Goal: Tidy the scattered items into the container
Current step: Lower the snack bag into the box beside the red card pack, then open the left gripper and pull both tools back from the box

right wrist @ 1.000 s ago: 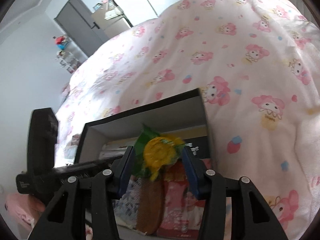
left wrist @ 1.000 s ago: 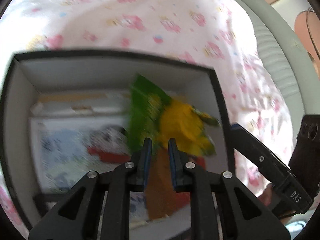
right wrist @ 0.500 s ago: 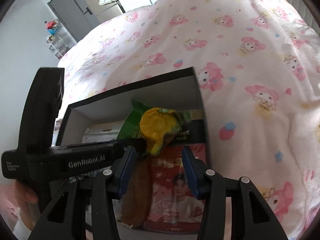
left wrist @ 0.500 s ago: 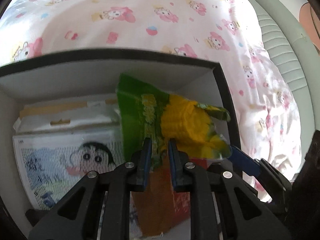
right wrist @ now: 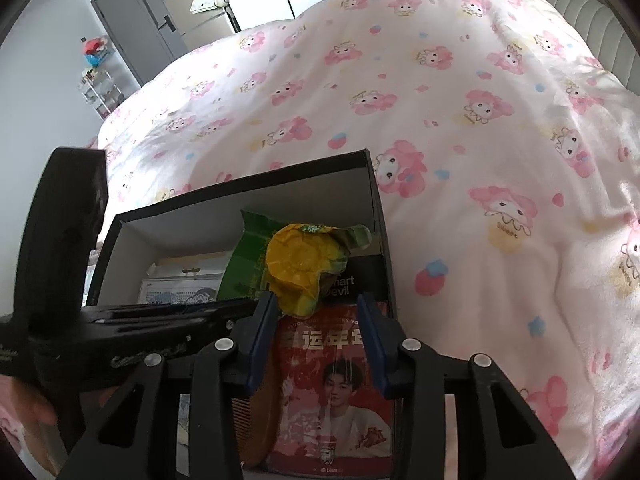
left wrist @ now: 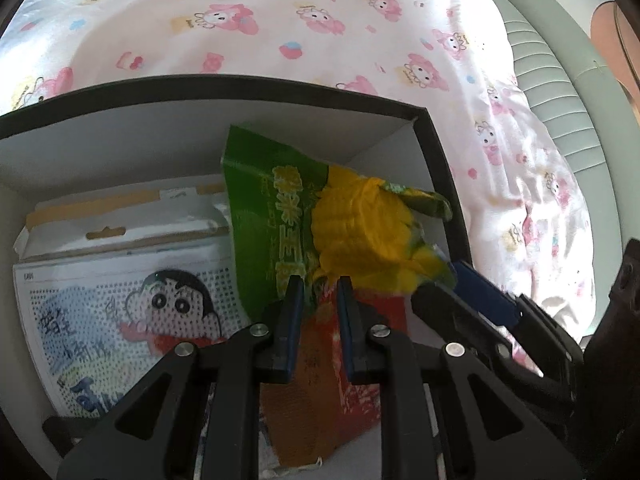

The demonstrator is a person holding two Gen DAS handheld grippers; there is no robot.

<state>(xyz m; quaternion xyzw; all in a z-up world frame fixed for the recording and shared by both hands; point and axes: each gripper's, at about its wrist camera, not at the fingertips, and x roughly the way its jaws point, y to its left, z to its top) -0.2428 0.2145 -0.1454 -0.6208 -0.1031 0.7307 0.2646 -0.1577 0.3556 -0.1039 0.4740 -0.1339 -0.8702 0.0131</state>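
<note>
A black box (left wrist: 280, 84) with white inner walls lies on the bed. My left gripper (left wrist: 318, 284) is shut on the lower edge of a green packet of yellow corn (left wrist: 352, 232), which it holds tilted over the box's right half. The right wrist view shows the packet (right wrist: 300, 260) with its lower tip just ahead of my right gripper (right wrist: 316, 308). Those jaws are closing, and the pads do not press on the packet. The left gripper's black body (right wrist: 120, 328) reaches in from the left. The right gripper's fingers (left wrist: 484, 298) show at the box's right wall.
Inside the box (right wrist: 248, 180) lie a cartoon bead-picture kit (left wrist: 120, 320), a red booklet with a photo (right wrist: 336, 376), a brown comb (right wrist: 256, 420) and a small black carton (right wrist: 360, 276). Pink cartoon duvet (right wrist: 440, 100) surrounds it. A padded headboard (left wrist: 560, 80) is at the right.
My left gripper has carried the corn packet lower and further over the box. The right gripper's jaws have narrowed, and it has tipped further down towards the box.
</note>
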